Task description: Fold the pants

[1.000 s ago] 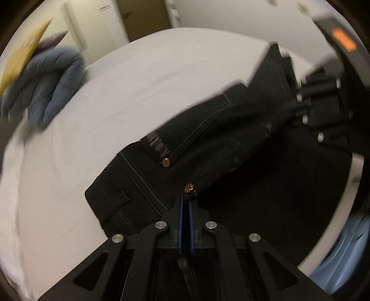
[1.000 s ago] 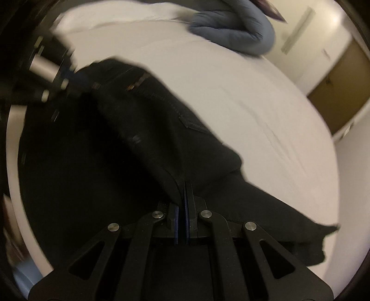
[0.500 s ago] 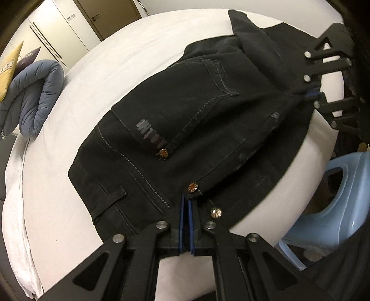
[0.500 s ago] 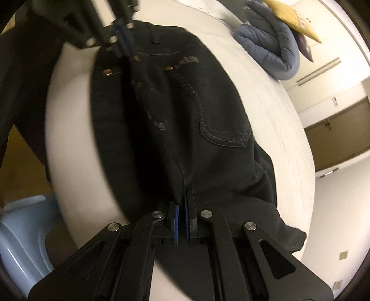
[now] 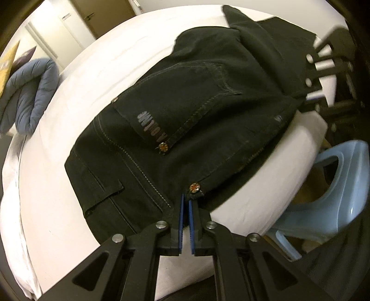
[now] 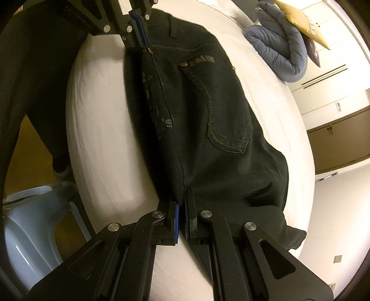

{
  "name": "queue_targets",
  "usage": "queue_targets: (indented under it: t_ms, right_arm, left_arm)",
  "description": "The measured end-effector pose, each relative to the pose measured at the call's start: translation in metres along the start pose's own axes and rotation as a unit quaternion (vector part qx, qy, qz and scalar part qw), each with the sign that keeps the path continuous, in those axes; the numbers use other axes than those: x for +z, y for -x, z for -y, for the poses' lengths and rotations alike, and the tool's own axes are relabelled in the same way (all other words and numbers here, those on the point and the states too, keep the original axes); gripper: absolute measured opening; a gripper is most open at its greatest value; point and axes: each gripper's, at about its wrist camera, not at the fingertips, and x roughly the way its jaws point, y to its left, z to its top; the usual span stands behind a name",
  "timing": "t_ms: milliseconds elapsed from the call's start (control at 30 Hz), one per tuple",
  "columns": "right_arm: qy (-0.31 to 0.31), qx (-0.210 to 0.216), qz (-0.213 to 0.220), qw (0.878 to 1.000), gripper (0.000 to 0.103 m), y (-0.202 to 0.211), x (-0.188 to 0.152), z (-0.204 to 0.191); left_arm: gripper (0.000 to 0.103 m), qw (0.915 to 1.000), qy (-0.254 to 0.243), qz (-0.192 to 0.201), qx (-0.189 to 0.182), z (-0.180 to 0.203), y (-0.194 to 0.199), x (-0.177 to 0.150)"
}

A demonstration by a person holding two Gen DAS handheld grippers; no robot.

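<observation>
Lying where, precisely, are the black pants? asks the reader.

Legend: Flat on the white bed, back pocket upward, along the bed's near right edge. The waistband is nearest in the left wrist view, and the legs run off toward the far right.

Reader: And the left gripper?

Legend: Its blue pads stand almost together, having just parted by a sliver. The waistband's edge, beside a copper rivet, sits pinched at their tips.

Reader: The right gripper?

Legend: Nearly closed as well, with a fold of the pants caught between its pads, at the bed's edge. In its view the left gripper appears at the far end of the garment, on the waistband.

Reader: What surrounds them?

Legend: A rolled grey-blue duvet lies at the far left of the bed with a yellow cushion on it. A pale blue plastic stool stands on the floor just beside the bed.
</observation>
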Motion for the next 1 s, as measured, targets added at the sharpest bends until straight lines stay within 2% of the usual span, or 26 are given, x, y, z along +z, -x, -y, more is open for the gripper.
queue_targets:
  t_ms: [100,167,200,233,267,367,433,533,633,700,733,767,833,933,1000]
  right_arm:
    - [-0.008,-0.003,-0.002,1.0,0.003,-0.008,0.001,-0.002]
    - [-0.022,0.0,-0.002,1.0,0.003,-0.008,0.0,-0.002]
    - [-0.026,0.002,0.0,1.0,0.003,-0.008,0.0,-0.001]
    - [-0.029,0.002,0.002,1.0,0.003,-0.008,-0.002,-0.002]
    - [-0.031,0.002,0.003,1.0,0.003,-0.009,-0.002,-0.002]
    - [-0.043,0.0,0.002,0.999,0.003,-0.011,0.0,-0.002]
    - [-0.056,0.002,0.002,0.998,0.003,-0.013,0.003,-0.002]
    - [-0.083,0.008,0.003,0.997,0.004,-0.015,0.003,0.004]
    - [-0.118,0.015,0.011,0.993,0.004,-0.015,-0.001,0.011]
    - [-0.147,0.023,0.024,0.989,0.005,-0.013,-0.005,0.016]
    - [-0.16,0.029,0.03,0.986,0.007,-0.012,-0.006,0.019]
    - [-0.181,0.044,0.037,0.982,0.008,-0.009,-0.01,0.026]
    - [-0.233,0.08,0.051,0.968,0.015,-0.002,-0.021,0.042]
    - [-0.349,0.159,0.092,0.919,0.018,0.014,-0.057,0.084]
    - [-0.453,0.204,0.12,0.86,0.019,0.015,-0.098,0.13]
  left_arm:
    - [0.009,1.0,0.007,-0.002,0.0,-0.006,0.001,0.004]
    - [0.03,0.9999,0.011,-0.008,0.001,-0.011,0.008,0.004]
    - [0.053,0.9999,0.013,-0.008,0.002,-0.013,0.013,0.003]
    - [0.068,0.9999,0.015,-0.003,0.008,-0.015,0.019,0.002]
    - [0.071,0.9998,0.02,0.001,0.009,-0.018,0.026,0.0]
    - [0.071,0.9988,0.049,0.004,0.006,-0.031,0.041,0.0]
    - [0.071,0.9973,0.07,0.023,0.001,-0.035,0.052,0.007]
    - [0.071,0.9942,0.091,0.054,-0.019,-0.031,0.056,0.03]
    - [0.071,0.9899,0.115,0.074,-0.036,-0.019,0.041,0.061]
    - [0.065,0.9866,0.136,0.071,-0.056,-0.012,0.021,0.076]
    - [0.056,0.9853,0.147,0.059,-0.065,-0.008,0.008,0.082]
    - [0.054,0.9852,0.154,0.04,-0.064,-0.003,-0.007,0.086]
    - [0.053,0.9837,0.171,-0.001,-0.056,0.005,-0.037,0.088]
    - [0.053,0.977,0.204,0.004,-0.06,0.002,-0.042,0.086]
    - [0.053,0.9753,0.212,-0.001,-0.062,0.002,-0.043,0.086]
